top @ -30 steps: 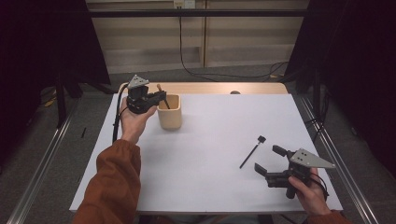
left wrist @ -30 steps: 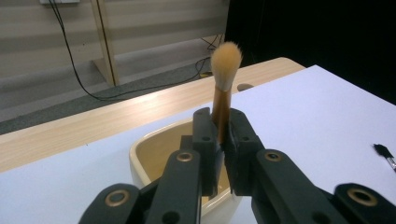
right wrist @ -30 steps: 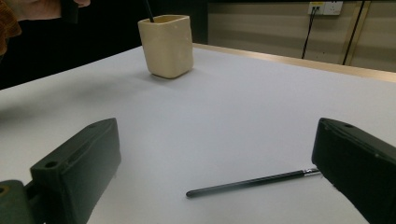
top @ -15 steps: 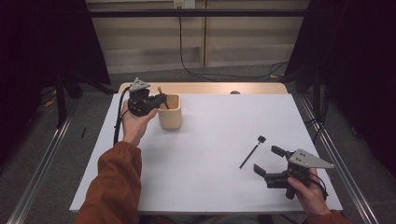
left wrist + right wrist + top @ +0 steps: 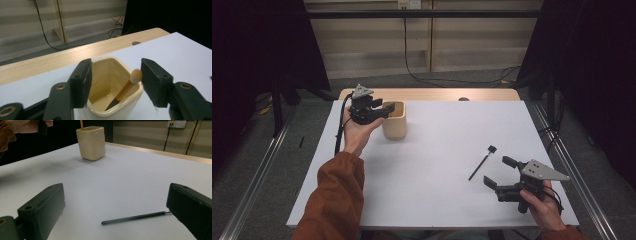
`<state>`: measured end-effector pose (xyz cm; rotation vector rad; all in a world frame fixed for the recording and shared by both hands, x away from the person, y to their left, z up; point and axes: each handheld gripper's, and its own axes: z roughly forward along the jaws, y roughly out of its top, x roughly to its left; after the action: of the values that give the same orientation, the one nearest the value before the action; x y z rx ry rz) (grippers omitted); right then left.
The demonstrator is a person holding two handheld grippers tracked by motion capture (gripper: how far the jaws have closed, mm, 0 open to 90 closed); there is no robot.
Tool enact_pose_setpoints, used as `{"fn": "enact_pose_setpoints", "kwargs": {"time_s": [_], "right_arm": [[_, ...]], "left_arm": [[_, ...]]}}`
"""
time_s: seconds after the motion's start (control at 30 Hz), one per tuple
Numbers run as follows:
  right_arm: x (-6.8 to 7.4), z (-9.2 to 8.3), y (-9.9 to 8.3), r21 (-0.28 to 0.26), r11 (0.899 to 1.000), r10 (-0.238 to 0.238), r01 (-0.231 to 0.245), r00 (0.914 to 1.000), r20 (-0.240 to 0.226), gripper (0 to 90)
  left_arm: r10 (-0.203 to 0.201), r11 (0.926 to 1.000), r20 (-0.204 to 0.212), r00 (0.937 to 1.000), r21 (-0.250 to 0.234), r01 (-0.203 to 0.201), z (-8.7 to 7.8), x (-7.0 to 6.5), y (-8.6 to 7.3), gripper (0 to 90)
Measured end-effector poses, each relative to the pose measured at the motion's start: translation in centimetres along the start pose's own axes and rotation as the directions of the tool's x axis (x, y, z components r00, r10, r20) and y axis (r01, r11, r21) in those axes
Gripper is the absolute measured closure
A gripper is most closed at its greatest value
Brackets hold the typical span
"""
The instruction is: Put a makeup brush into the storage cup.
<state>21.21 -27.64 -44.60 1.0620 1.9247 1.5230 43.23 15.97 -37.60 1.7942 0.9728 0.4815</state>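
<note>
A cream square cup (image 5: 394,125) stands at the back left of the white sheet. My left gripper (image 5: 384,109) hovers over its near rim; its jaws have just been opening and now stand apart on either side of the cup (image 5: 110,82). A wooden stick with a round tip (image 5: 128,86) leans inside the cup, free of both pads. My right gripper (image 5: 498,171) rests open at the front right, and a thin black pen (image 5: 479,164) lies on the sheet just ahead of it. In the right gripper view the pen (image 5: 136,217) lies between the wide jaws, untouched.
The white sheet (image 5: 437,165) covers most of a wooden table (image 5: 437,94), which has a small round hole (image 5: 463,99) near its back edge. Metal rails run along both sides. A cable (image 5: 422,75) lies on the floor behind.
The left gripper's jaws have opened and let go of the wooden stick, which now stands in the cup. Neither hand has shifted.
</note>
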Motion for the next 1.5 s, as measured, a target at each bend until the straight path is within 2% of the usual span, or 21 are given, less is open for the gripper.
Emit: {"fn": "enact_pose_setpoints", "kwargs": {"time_s": [0.23,0.3,0.43,0.57,0.63,0.73,0.8,0.93,1.1,1.3,1.5], "right_arm": [[0.0,0.0,0.0,-0.001,1.0,0.001,-0.001,1.0,-0.002,1.1],[0.0,0.0,0.0,0.0,1.0,0.0,0.0,1.0,-0.001,1.1],[0.0,0.0,0.0,-0.001,1.0,0.001,-0.001,1.0,-0.001,1.1],[0.0,0.0,0.0,-0.001,1.0,0.002,-0.002,1.0,-0.001,1.1],[0.0,0.0,0.0,-0.001,1.0,0.003,-0.003,1.0,0.0,1.1],[0.0,0.0,0.0,-0.003,1.0,0.006,-0.006,1.0,0.002,1.1],[0.0,0.0,0.0,-0.003,1.0,0.008,-0.008,1.0,0.003,1.1],[0.0,0.0,0.0,-0.004,1.0,0.006,-0.006,1.0,0.003,1.1],[-0.1,0.0,0.0,-0.004,1.0,0.006,-0.005,1.0,0.004,1.1],[-0.1,0.1,0.0,-0.006,1.0,0.004,-0.004,1.0,0.003,1.1],[-0.1,0.1,0.1,-0.006,1.0,0.004,-0.004,1.0,0.003,1.2]], "left_arm": [[0.0,1.0,-0.019,0.9998,-0.008,0.0,0.0,-0.2,0.1,11.9],[0.0,0.9999,-0.023,0.9997,-0.01,-0.001,0.0,-0.1,0.1,7.4],[0.006,0.9997,-0.016,0.9998,-0.022,-0.006,-0.1,-0.2,0.1,3.9],[0.004,0.9994,-0.006,1.0,-0.034,-0.004,-0.2,-0.1,0.1,1.7],[0.019,0.9992,-0.011,0.9998,-0.035,-0.019,-0.3,-0.2,-0.1,1.7],[0.009,0.9985,0.012,0.9999,-0.054,-0.008,-0.6,-0.3,-0.3,1.6],[0.016,0.9981,0.01,0.9998,-0.06,-0.015,-0.9,-0.4,-0.4,1.6],[0.028,0.997,0.037,0.9989,-0.073,-0.025,-1.4,-0.4,-0.6,1.6],[0.051,0.9957,0.03,0.9983,-0.079,-0.048,-2.1,-0.5,-0.9,1.6],[0.016,0.9971,0.032,0.9994,-0.075,-0.013,-2.7,-0.6,-1.5,1.8],[0.026,0.9963,0.027,0.9993,-0.082,-0.023,-3.3,-1.0,-2.0,2.2]]}}
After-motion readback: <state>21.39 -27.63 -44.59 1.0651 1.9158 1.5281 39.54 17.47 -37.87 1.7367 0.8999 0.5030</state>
